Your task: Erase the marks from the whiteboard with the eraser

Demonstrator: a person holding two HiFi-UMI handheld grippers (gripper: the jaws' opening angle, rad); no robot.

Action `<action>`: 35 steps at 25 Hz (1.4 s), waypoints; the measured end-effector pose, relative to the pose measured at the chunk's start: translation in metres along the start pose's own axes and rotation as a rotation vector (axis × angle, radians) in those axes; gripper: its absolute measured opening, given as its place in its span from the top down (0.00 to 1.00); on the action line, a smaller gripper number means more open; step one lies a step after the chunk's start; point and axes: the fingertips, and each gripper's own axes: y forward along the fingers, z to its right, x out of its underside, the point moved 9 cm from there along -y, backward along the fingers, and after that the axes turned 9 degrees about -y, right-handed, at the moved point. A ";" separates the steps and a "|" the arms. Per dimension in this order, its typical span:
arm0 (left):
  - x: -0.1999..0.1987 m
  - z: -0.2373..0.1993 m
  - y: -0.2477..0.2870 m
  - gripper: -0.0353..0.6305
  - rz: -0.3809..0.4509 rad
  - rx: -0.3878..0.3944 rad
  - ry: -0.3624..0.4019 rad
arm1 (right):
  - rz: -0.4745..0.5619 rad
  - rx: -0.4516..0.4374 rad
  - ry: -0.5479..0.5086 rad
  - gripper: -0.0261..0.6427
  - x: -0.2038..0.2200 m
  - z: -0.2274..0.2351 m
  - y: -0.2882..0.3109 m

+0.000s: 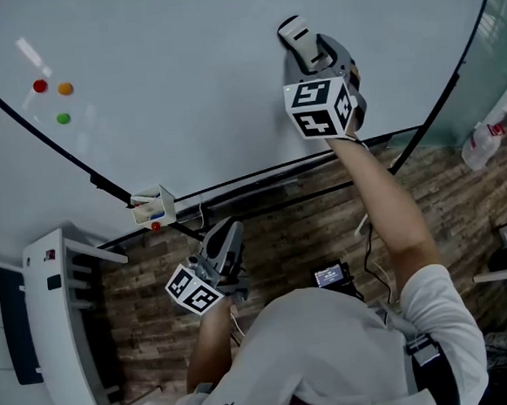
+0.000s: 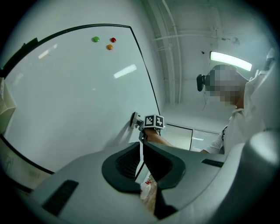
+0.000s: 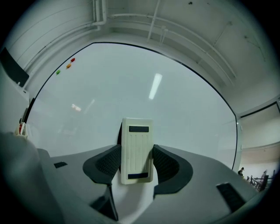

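Observation:
My right gripper (image 1: 308, 51) is raised against the lower right part of the whiteboard (image 1: 184, 98) and is shut on the cream eraser (image 1: 295, 35). In the right gripper view the eraser (image 3: 137, 151) stands upright between the dark pads (image 3: 108, 162), its far face toward the board (image 3: 175, 100). I see no marks on the board there. My left gripper (image 1: 224, 241) hangs low below the board's bottom rail, shut with nothing in it. From the left gripper view (image 2: 141, 158) the eraser (image 2: 135, 119) shows far off, pressed to the board.
Red (image 1: 40, 86), orange (image 1: 65, 89) and green (image 1: 63, 119) magnets sit at the board's upper left. A small marker box (image 1: 153, 205) hangs on the bottom rail. A white rack (image 1: 62, 326) stands at the left, a plastic bottle (image 1: 484, 140) at the right, over wood flooring.

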 end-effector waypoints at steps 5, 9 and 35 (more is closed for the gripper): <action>0.002 0.002 0.002 0.93 -0.005 0.000 0.002 | -0.036 0.036 0.003 0.59 0.019 0.021 0.001; 0.002 0.001 0.001 0.93 -0.005 -0.001 0.001 | -0.079 0.065 0.060 0.59 0.034 0.040 0.001; -0.011 -0.002 -0.037 0.93 0.043 -0.020 -0.002 | 0.149 -0.138 0.033 0.59 -0.084 -0.041 -0.020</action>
